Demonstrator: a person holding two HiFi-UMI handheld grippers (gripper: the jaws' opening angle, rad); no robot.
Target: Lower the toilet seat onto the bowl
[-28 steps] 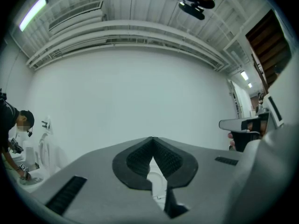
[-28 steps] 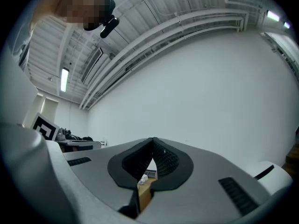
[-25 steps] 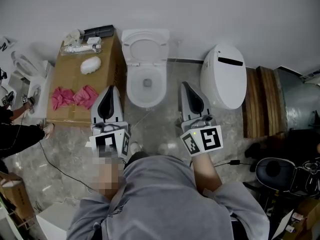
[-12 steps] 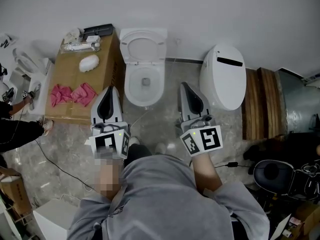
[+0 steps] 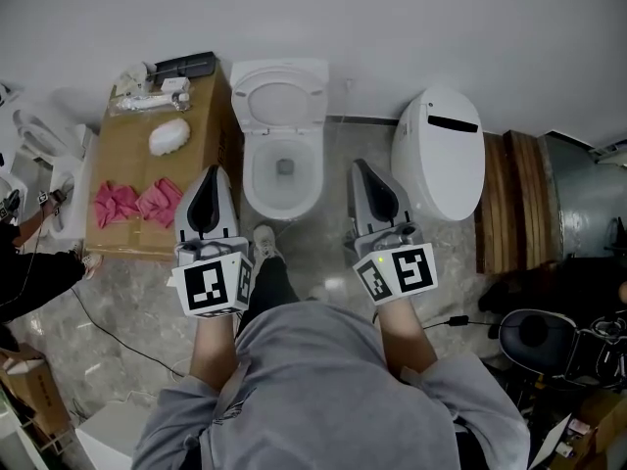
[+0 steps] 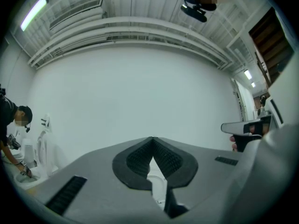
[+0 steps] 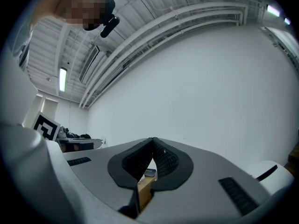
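The white toilet stands against the wall in the head view. Its seat is raised, leaning back over the tank, and the bowl lies open below it. My left gripper points forward just left of the bowl, and my right gripper just right of it. Neither touches the toilet. In the left gripper view the jaws meet at the tips with nothing between them, and a bit of white toilet shows through the gap. In the right gripper view the jaws are also shut and empty.
A cardboard box left of the toilet carries pink cloths, a white pad and small items. A second white toilet with its lid down stands at the right, beside wooden planks. A person crouches at far left. A cable lies on the floor.
The head view has drifted slightly and the box sits further left in it. A shoe now shows near the bowl's front. Both grippers stay shut, roughly where they were.
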